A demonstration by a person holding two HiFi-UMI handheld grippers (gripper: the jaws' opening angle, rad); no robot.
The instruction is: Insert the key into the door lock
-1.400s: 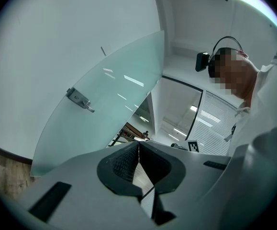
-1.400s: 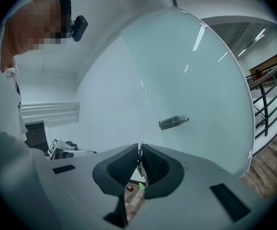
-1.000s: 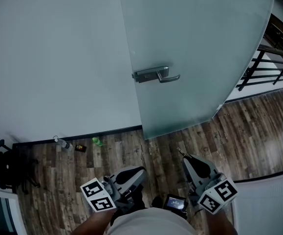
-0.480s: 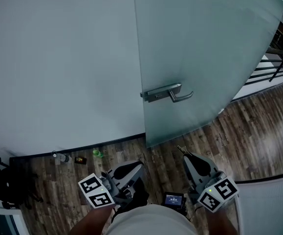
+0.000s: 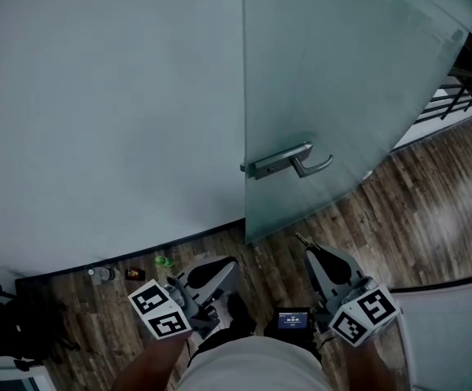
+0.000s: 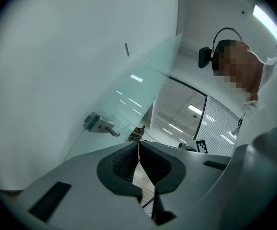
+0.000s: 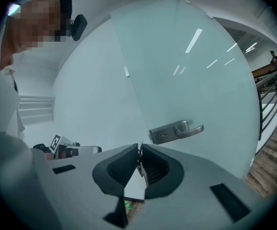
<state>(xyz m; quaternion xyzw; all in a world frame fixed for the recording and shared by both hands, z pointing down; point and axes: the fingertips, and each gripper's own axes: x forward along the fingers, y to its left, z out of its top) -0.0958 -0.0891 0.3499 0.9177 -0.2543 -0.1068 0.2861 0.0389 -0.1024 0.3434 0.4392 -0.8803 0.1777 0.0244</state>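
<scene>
- Right gripper (image 7: pixel 139 146) pinched on key (image 7: pixel 140 163); left gripper (image 6: pixel 138 145) closed, empty.
- Door lock (image 7: pixel 163 136) well ahead of key, no contact; approach, lining up and insertion all left to do.

Open room from the key (image 5: pixel 300 239) in the right gripper (image 5: pixel 309 255) up to the door handle (image 5: pixel 288 162), glass door (image 5: pixel 341 72) flat behind.
</scene>
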